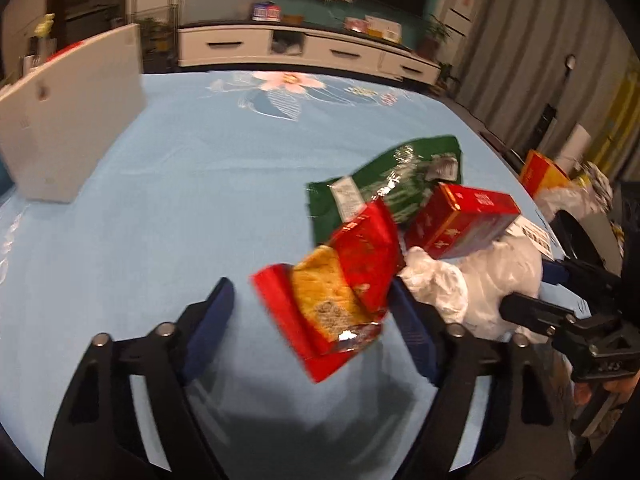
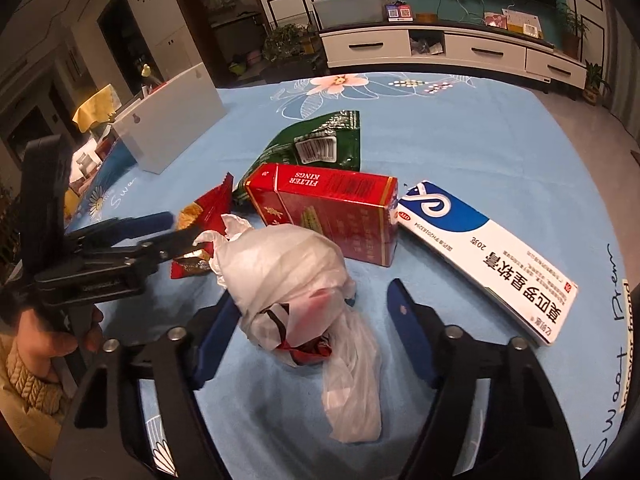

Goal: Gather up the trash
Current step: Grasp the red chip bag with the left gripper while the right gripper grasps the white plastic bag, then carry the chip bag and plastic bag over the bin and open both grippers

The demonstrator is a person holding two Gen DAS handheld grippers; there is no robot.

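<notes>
Nearest, the right gripper point(image 2: 308, 320) straddles a white plastic bag point(image 2: 296, 280) of wrapped scraps, jaws spread and, as far as I can tell, not yet pinching. The left gripper point(image 1: 310, 314) frames a red snack wrapper point(image 1: 340, 280), also spread (its right pad looks just beside the foil). Beyond lie a red carton point(image 2: 332, 208), a blue-white box point(image 2: 488, 260), a green packet point(image 2: 316, 144) and, farthest, a white bin point(image 2: 168, 120). The step looks like the 1st pickup; next, close both grippers squarely and carry to the bin.
</notes>
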